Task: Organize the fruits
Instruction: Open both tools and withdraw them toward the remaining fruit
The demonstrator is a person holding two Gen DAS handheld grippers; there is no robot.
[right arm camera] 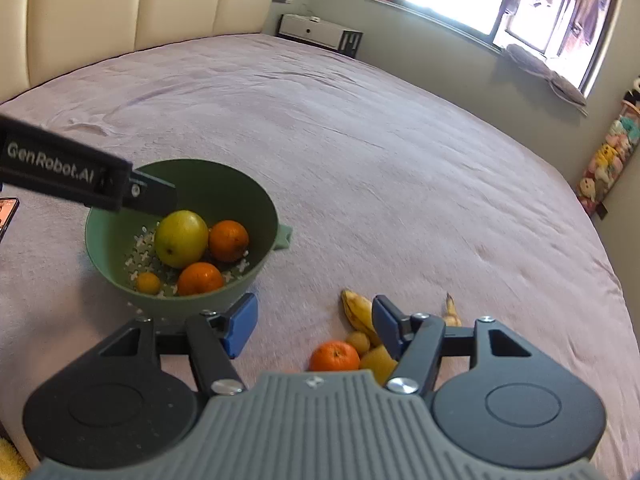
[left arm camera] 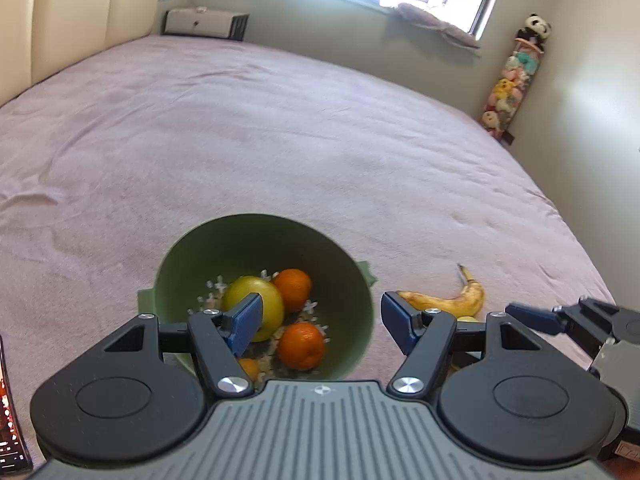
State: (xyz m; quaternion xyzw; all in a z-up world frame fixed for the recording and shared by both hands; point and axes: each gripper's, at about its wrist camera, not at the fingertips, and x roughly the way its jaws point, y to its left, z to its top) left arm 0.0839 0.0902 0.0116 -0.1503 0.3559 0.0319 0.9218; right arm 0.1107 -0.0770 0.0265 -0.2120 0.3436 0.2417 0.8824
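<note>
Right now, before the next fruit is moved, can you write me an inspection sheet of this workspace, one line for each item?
Surface: pink bedspread, wrinkled.
Job's things: green bowl holds an apple, two oranges and a small citrus. On the bed lie a banana, an orange and yellow fruits.
Clutter: phone at the left edge.
Tongs: left tongs open over the bowl; right tongs open above the loose fruits.
Cables: nothing seen.
Surroundings: headboard, window, white cabinet, toy column.
</note>
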